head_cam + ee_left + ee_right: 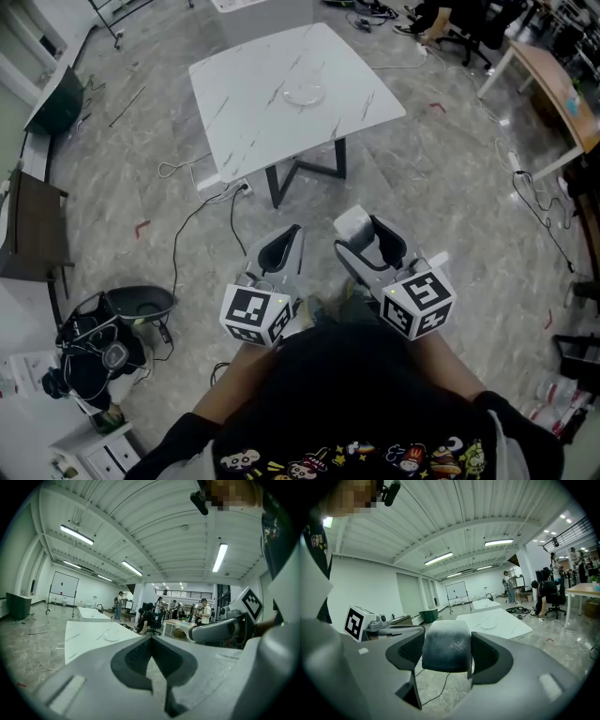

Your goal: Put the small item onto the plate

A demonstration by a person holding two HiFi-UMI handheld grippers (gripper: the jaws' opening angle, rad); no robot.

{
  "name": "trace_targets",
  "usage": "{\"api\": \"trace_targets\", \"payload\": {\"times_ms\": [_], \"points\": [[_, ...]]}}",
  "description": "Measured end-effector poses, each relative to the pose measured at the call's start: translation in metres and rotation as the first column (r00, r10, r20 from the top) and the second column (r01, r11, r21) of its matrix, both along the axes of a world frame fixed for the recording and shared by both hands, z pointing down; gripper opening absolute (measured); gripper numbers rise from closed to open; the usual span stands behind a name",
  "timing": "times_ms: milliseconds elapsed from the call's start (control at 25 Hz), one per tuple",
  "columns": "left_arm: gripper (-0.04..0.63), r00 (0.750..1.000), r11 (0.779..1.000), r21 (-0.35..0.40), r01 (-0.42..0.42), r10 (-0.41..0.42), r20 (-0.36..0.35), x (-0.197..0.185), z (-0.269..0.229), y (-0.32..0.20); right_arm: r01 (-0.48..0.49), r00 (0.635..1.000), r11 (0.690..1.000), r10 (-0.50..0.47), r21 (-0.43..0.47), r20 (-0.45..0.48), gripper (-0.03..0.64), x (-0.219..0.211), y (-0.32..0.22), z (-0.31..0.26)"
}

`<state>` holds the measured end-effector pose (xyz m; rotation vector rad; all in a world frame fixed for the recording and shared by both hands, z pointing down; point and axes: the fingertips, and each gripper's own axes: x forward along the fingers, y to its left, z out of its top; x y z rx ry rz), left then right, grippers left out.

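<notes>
Small item clamped in the right gripper – well apart from the plate.

The right gripper (373,242) has its jaws pressed on either side of the small rounded grey-white block (446,645), which fills the gap between the dark pads, its top standing above them. The left gripper (151,651) has its jaws together with nothing between them. Both are close to the person's body – at 12 o'clock from them stands a white marble-patterned square table (244,112), a pale round plate (305,93) near its middle.

This is a big work room, like a lab. It has long lights (76,535), a whiteboard (64,584), desks (558,84) and people (204,612). Wires (195,220) lie on the floor (450,178).
</notes>
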<state>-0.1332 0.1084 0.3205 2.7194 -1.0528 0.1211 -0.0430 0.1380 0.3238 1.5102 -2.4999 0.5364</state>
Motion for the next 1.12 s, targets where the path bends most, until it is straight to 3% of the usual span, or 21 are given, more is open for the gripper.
{"api": "trace_targets", "payload": {"times_ms": [320,600,1120], "points": [[0.0,1.0,1.0,0.007,0.021,-0.021,0.012,-0.005,-0.005,-0.014,0.018,1.0,1.0,-0.018,0.01,0.006,0.336,0.002,-0.016,-0.002],[0.0,0.998,0.999,0.006,0.048,-0.048,0.032,0.004,-0.009,-0.052,0.043,0.999,0.999,-0.043,0.019,0.018,0.336,0.014,-0.06,-0.006],[0.0,0.997,0.997,-0.037,0.067,-0.065,0.047,0.086,0.009,-0.157,0.078,0.996,0.997,-0.078,-0.017,0.036,0.336,0.081,-0.168,0.01]]}}
